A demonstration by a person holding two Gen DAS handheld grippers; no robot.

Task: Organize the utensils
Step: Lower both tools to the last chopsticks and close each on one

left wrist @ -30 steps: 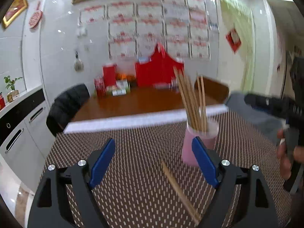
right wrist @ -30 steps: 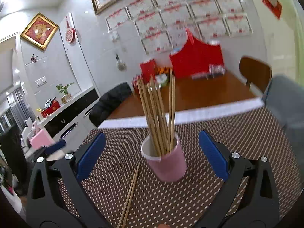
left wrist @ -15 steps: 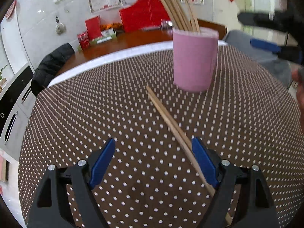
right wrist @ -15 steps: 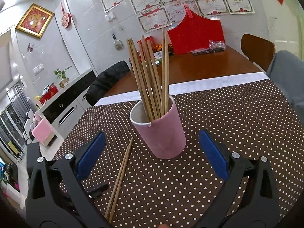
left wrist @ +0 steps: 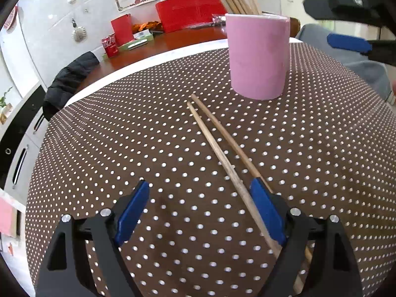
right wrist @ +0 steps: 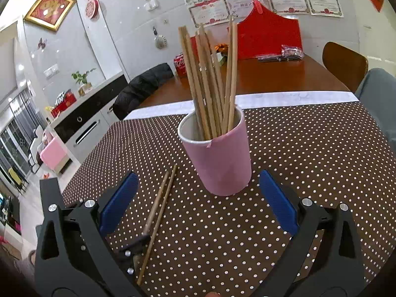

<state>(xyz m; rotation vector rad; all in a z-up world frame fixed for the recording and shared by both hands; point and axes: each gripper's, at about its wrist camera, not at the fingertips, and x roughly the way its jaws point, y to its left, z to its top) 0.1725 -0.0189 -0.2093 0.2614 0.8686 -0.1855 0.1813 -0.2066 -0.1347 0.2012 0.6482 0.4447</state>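
Cup (right wrist: 217, 158) interior – right view only

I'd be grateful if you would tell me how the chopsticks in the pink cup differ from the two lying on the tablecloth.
The chopsticks in the cup stand nearly upright, leaning and fanned out; the loose pair lies flat on the dotted tablecloth, side by side. The cup's chopsticks are a sizeable bunch held by the pink cup; the loose ones number only two, beside the cup and apart from it. Both sets look like the same plain light wood.
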